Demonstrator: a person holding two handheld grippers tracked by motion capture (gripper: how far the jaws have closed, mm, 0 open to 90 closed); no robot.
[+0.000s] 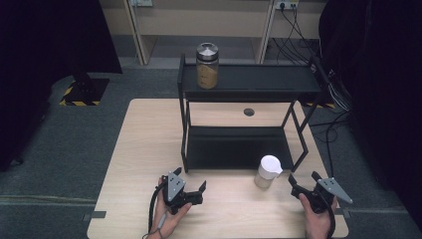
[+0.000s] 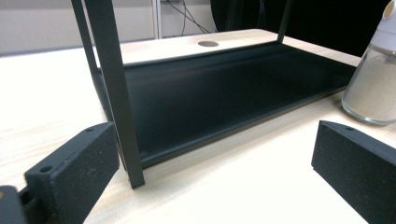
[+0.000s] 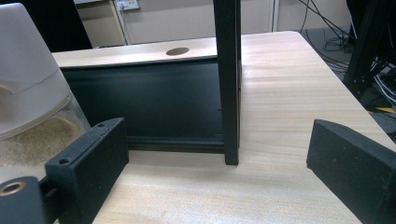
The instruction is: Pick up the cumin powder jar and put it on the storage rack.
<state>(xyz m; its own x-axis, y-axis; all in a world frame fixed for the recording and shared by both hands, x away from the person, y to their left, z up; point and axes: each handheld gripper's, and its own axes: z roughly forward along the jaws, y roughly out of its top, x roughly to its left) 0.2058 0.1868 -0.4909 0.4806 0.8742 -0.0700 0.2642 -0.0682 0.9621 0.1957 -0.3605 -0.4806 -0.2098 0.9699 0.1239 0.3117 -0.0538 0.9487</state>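
matt black metal rack (image 1: pixel 239 144), pale wood table (image 1: pixel 144 149)

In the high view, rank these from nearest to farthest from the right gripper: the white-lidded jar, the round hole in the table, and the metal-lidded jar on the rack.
Measured from the right gripper:
1. White-lidded jar, standing on the table just to the gripper's left, in front of the rack.
2. Round hole, farther back in the tabletop, behind the lower shelf.
3. Metal-lidded jar, on the top shelf's left end, at the far side.

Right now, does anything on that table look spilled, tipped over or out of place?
Nothing stands out. The white-lidded jar stands upright on the table in front of the black rack, and the metal-lidded jar stands upright on the rack's top shelf. No spill shows.
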